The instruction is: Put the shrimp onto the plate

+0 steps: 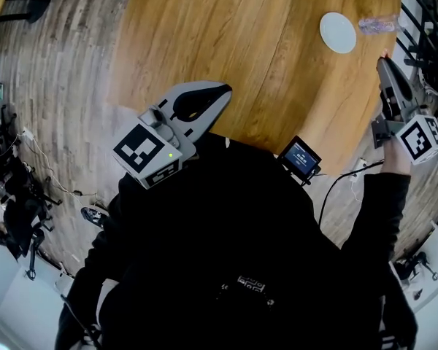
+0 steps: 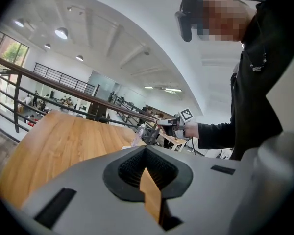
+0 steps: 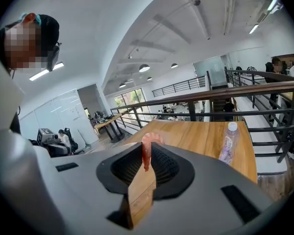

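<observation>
The shrimp (image 3: 146, 152) is pinched pink and upright between the jaws of the right gripper (image 1: 383, 61), which are clamped on it. It's held up in the air off the right edge of the table (image 1: 241, 57), not on the plate (image 1: 338, 32). The plate sits bare near that edge, with a bottle (image 1: 378, 25) lying just beside it. The left gripper (image 1: 220, 90) hangs over the table's near side, well away from the plate, its jaws together at the tips with nothing between them.
</observation>
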